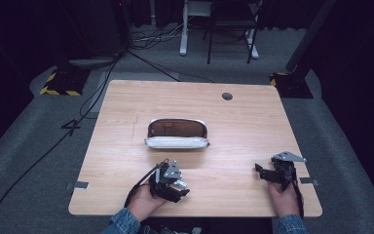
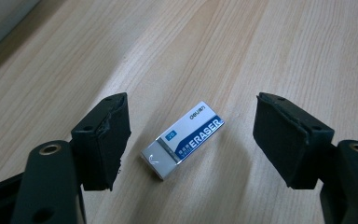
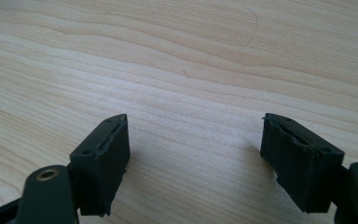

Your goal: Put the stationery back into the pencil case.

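A white and blue eraser point(image 2: 184, 140) marked ERASER lies flat on the wooden table point(image 1: 233, 126). My left gripper point(image 2: 191, 108) hovers low over it, jaws wide apart. The eraser sits between the two pads point(image 2: 109, 140), touching neither. In the high view the left gripper point(image 1: 175, 186) is near the front edge, left of centre, with the eraser point(image 1: 180, 184) a small white spot at its tips. My right gripper point(image 1: 259, 173) rests at the front right, pointing left. Its jaws point(image 3: 196, 119) stand open over bare wood with nothing between them.
An open brown pencil case point(image 1: 177, 129) with a pale silver rim lies at the table's middle, beyond the left gripper. A round cable hole point(image 1: 227, 96) sits near the far edge. Cables, a chair and stands are on the floor behind.
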Demonstrator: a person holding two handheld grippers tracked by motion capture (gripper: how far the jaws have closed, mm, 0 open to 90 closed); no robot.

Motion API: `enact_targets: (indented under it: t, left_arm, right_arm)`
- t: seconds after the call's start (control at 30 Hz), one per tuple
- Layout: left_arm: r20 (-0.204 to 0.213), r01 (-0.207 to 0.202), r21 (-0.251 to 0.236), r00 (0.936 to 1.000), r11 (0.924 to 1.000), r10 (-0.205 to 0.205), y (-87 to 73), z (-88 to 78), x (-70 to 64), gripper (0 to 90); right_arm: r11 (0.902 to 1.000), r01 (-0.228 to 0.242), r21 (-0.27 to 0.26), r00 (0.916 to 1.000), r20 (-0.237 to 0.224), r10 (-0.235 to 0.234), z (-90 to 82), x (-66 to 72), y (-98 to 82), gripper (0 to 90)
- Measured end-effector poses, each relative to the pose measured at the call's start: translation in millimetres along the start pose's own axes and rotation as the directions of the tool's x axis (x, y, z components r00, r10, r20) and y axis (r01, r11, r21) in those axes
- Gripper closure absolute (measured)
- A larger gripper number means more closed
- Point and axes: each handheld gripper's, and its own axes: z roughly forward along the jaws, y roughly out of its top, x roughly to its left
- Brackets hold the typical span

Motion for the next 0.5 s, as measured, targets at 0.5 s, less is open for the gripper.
enact_targets:
  t: [0.5]
  left_arm:
    - [0.001, -0.066, 0.042, 0.9978, 0.9969, 0.066, -3.5, -2.4, -1.4, 66.0]
  right_arm:
    - [1.0, 0.0, -0.001, 1.0, 0.002, 0.0, 0.0, 0.2, -0.1, 24.6]
